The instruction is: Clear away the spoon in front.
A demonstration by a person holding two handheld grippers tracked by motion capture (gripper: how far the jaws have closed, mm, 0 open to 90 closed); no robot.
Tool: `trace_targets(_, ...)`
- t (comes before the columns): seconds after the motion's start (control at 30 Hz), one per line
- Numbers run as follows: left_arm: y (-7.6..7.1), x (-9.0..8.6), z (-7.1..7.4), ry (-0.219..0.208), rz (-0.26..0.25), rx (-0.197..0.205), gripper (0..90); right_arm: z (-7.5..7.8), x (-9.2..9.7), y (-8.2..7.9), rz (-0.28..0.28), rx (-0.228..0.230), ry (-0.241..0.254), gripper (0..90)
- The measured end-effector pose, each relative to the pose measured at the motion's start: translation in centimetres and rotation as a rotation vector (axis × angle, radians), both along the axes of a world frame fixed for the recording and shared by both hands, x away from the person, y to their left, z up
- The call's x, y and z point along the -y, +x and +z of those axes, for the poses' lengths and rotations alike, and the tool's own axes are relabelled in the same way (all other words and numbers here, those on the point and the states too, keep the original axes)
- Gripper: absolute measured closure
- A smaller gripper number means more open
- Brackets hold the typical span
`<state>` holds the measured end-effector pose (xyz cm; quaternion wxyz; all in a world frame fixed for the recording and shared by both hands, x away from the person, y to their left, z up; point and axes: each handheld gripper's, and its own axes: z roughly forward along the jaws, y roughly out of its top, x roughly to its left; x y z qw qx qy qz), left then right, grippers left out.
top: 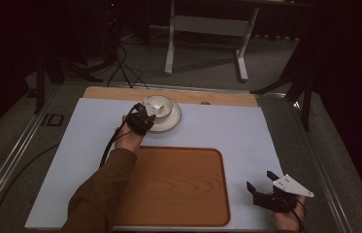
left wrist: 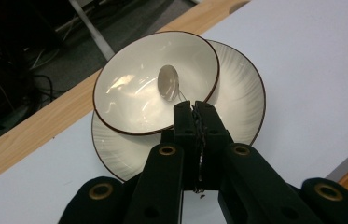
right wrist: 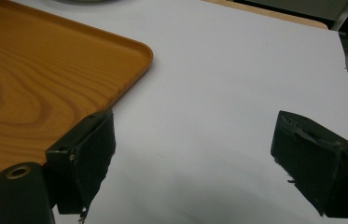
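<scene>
Resting on the pale sheet, the rounded-corner wooden tray (top: 178,187) lies near the person's edge, with the ribbed cream saucer (left wrist: 241,102) beyond it at the far side. A glossy cream bowl with a thin brown rim (left wrist: 134,93) sits tilted on that saucer, a small metal spoon (left wrist: 168,83) inside it. The left gripper (left wrist: 194,109) has its jaws pressed together on the spoon's thin handle. The right gripper (right wrist: 192,163) hovers beside the tray's corner, jaws spread wide with nothing between them.

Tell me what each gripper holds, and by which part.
Left gripper pinches the spoon by its thin handle, over the bowl. Right gripper holds nothing.
</scene>
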<state>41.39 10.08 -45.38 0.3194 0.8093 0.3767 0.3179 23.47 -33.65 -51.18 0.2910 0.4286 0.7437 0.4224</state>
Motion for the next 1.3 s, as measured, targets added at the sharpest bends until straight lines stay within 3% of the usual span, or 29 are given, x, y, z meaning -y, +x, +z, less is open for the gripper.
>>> trace_targets(0.5, -1.6, -0.6, 1.7, -0.028, -0.016, 0.048, 89.0, 0.0, 0.0, 0.0, -0.001, 0.003, 0.001, 13.6)
trace_targets(1.03, -4.2, -2.2, 2.4, -0.046, -0.024, 0.070, 88.9, 0.0, -0.1, 0.0, 0.003, 0.002, -0.001, 13.6)
trace_targets(1.3, -5.4, -2.8, 3.1, -0.011, -0.035, 0.090, 89.0, 0.0, -0.1, 0.0, 0.003, 0.004, -0.001, 13.7)
